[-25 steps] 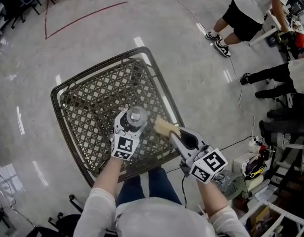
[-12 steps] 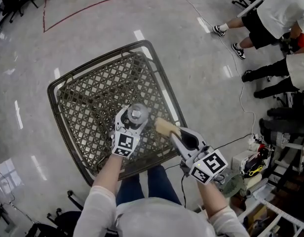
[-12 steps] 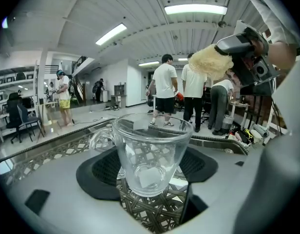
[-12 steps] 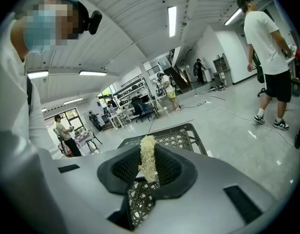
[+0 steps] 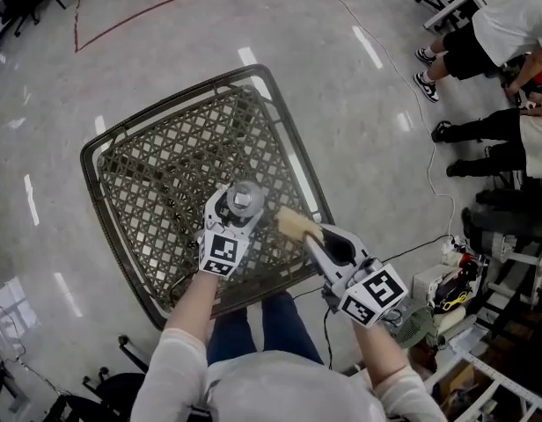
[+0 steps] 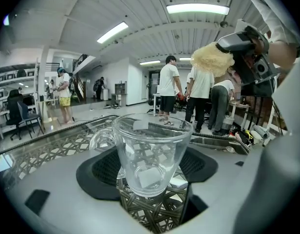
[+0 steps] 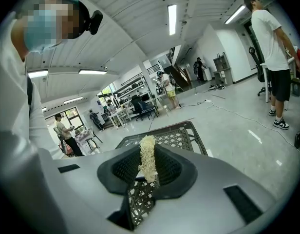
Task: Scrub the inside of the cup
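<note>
Across the last second little shifts for us: the woven lattice surface (image 5: 157,165) slides slightly in the head view and the bystanders (image 5: 509,139) at the right move, while both claws hold their places. Our left claw (image 5: 239,211) stays pinched on the clear glass cup (image 6: 151,152), upright and mouth-up over the surface's near part, and our right claw (image 5: 308,234) stays pressed on the pale fibrous scrubber (image 7: 148,159), near the cup's rim but outside it. We judge that scrubbing has not begun, and the scrubber must next go down into the cup
</note>
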`<state>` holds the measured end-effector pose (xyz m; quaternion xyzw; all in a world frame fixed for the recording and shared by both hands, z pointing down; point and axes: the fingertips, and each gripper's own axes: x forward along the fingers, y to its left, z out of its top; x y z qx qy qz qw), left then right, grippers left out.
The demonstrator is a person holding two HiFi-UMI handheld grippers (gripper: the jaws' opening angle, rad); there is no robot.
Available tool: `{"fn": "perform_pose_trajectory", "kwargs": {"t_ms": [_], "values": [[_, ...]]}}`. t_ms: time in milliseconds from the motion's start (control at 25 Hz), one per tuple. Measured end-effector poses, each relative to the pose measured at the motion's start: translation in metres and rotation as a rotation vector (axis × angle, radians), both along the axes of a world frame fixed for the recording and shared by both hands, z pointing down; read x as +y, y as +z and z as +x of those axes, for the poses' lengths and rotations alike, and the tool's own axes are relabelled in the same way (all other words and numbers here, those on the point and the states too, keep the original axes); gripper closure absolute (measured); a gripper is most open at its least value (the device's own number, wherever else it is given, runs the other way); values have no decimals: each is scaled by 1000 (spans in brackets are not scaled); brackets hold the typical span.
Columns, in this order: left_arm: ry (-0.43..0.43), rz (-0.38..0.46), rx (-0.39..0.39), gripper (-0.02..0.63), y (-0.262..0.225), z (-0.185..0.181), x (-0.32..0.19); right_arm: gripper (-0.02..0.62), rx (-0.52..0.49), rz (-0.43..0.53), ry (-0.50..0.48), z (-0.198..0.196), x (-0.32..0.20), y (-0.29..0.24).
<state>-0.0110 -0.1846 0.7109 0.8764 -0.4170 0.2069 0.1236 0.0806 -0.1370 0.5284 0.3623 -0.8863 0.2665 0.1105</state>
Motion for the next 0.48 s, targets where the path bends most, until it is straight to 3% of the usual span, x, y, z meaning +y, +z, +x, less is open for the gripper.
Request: {"fn": "perform_pose_trajectory", "kwargs": {"t_ms": [480], "values": [[0,16,11,249,5,2,1,506,-5,-17,-6,-1,1,8]]}}
